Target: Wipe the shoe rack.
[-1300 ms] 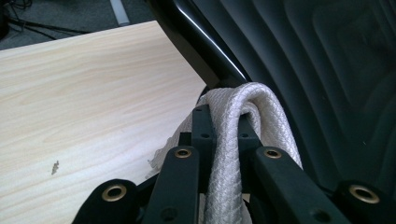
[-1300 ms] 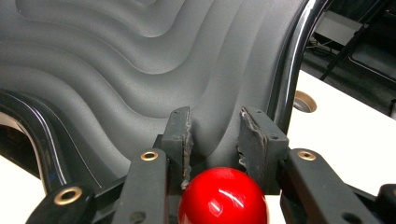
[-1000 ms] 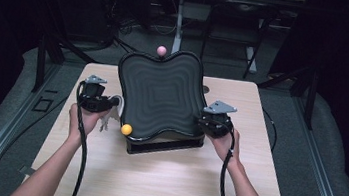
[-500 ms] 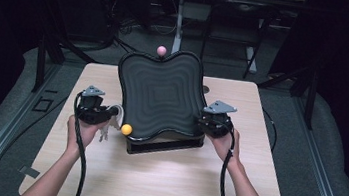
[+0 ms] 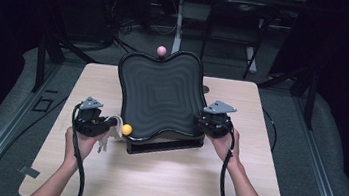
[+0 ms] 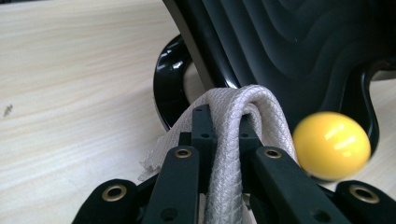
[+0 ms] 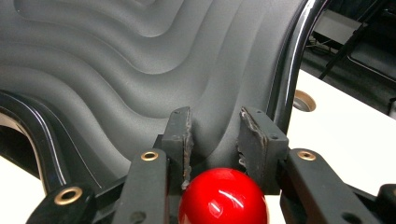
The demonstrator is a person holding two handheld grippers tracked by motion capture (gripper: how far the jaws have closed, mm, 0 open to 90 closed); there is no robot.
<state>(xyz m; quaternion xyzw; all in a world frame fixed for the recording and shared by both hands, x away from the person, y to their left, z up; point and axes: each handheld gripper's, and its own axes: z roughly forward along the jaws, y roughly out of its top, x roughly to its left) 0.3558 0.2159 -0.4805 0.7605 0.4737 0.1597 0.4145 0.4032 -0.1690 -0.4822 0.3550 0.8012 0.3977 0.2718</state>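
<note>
Two grippers at a tilted black wavy tray [image 5: 160,96] on the table [image 5: 162,177].

The tray is a dark, ridged dish with a glossy lobed rim, propped steeply on a black base, with nothing lying in its stepped hollow. The left gripper [image 6: 223,122] has its jaws pinched tight on a white woven cloth [image 6: 243,107], which loops over the jaw tips just in front of the tray's rim; a yellow ball [image 6: 331,144] sits just right of the jaws (the high view places it at the tray's lower left corner). The right gripper [image 7: 215,133] holds its jaws narrowly parted on a red ball [image 7: 223,196], low between them, with the tray's ridges directly ahead. The high view alone adds a pink ball [image 5: 161,50] at the tray's far edge.
</note>
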